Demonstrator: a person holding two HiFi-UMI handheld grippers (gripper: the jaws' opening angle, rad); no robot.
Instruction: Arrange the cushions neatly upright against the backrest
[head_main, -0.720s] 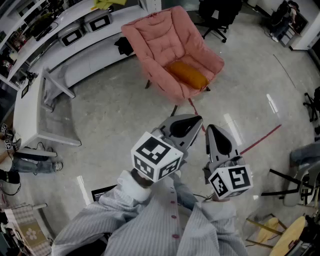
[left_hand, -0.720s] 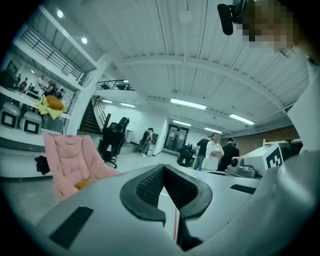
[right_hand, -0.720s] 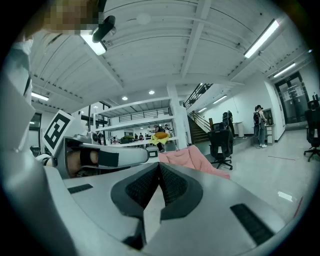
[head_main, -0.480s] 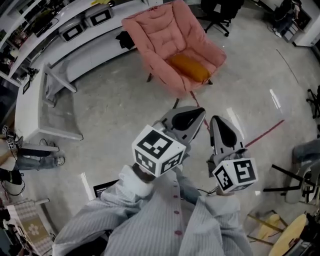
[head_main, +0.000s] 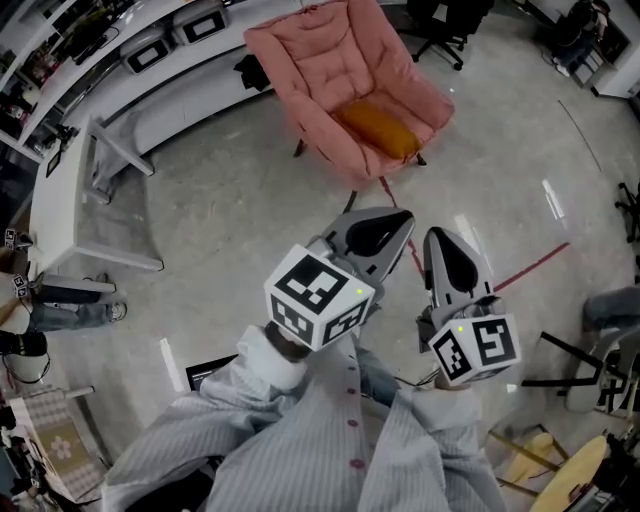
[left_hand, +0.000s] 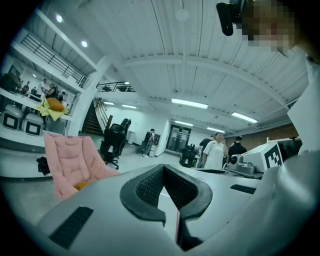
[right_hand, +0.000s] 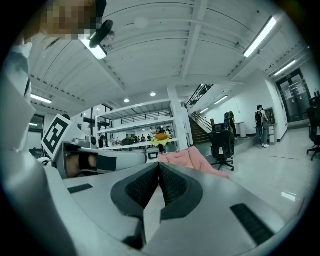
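Observation:
A pink padded armchair (head_main: 350, 85) stands on the floor ahead of me. An orange cushion (head_main: 378, 128) lies flat on its seat, towards the right arm. The chair also shows at the left of the left gripper view (left_hand: 70, 160), with a sliver of the orange cushion (left_hand: 83, 185), and past the jaws in the right gripper view (right_hand: 192, 159). My left gripper (head_main: 393, 224) and right gripper (head_main: 441, 242) are held side by side, well short of the chair. Both are shut with nothing between the pads, as the left gripper view (left_hand: 163, 169) and right gripper view (right_hand: 159, 167) show.
A long white counter (head_main: 120, 95) with boxes runs along the back left, and a white table (head_main: 70, 215) stands at the left. A black office chair (head_main: 440, 30) sits behind the armchair. Red tape (head_main: 525, 270) crosses the floor. People (left_hand: 216, 152) stand far off.
The armchair sits slightly higher in the head view. Both grippers keep their pose side by side and stay shut.

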